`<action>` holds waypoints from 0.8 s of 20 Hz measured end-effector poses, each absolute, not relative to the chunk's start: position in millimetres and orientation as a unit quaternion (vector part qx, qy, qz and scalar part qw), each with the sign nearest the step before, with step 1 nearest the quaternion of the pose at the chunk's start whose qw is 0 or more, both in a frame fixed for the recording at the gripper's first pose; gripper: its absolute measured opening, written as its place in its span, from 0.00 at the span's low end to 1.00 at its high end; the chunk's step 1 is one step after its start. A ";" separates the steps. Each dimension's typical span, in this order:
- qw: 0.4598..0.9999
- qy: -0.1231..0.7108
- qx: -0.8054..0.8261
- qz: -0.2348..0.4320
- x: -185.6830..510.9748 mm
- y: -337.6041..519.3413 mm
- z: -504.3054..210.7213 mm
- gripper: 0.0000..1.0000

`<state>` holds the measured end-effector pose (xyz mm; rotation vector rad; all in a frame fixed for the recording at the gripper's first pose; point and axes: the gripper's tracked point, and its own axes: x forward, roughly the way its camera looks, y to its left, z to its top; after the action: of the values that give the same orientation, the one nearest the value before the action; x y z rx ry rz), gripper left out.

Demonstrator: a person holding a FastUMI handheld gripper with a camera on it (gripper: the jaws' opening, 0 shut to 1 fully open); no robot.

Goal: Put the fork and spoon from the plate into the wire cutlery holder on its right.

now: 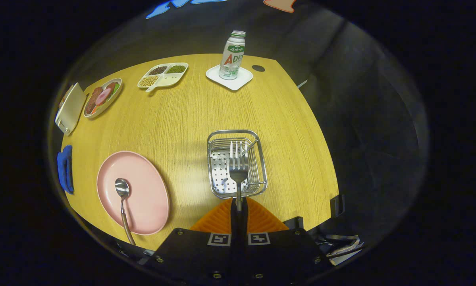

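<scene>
My gripper (239, 206) is shut on the handle of a metal fork (238, 167). The fork's head and tines reach forward over the open top of the wire cutlery holder (261, 159), which stands on the wooden table just ahead of the fingers. Left of the holder lies a pink plate (146, 198). A spoon (122, 196) rests on the plate, bowl pointing away and its brownish handle sticking out over the plate's near rim.
Far across the table (182, 119) a bottle (233, 55) stands on a white square coaster (230, 77). A divided dish of beans (163, 74), a plate of food (103, 97) and a white board (70, 108) sit far left. A blue object (65, 169) lies at the left edge.
</scene>
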<state>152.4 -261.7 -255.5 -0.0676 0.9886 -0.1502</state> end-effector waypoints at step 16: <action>0.874 0.481 -0.038 -0.053 155.7 -257.5 -241.7 0.17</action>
<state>155.7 -257.5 -241.7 -0.0783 1.0041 -0.1100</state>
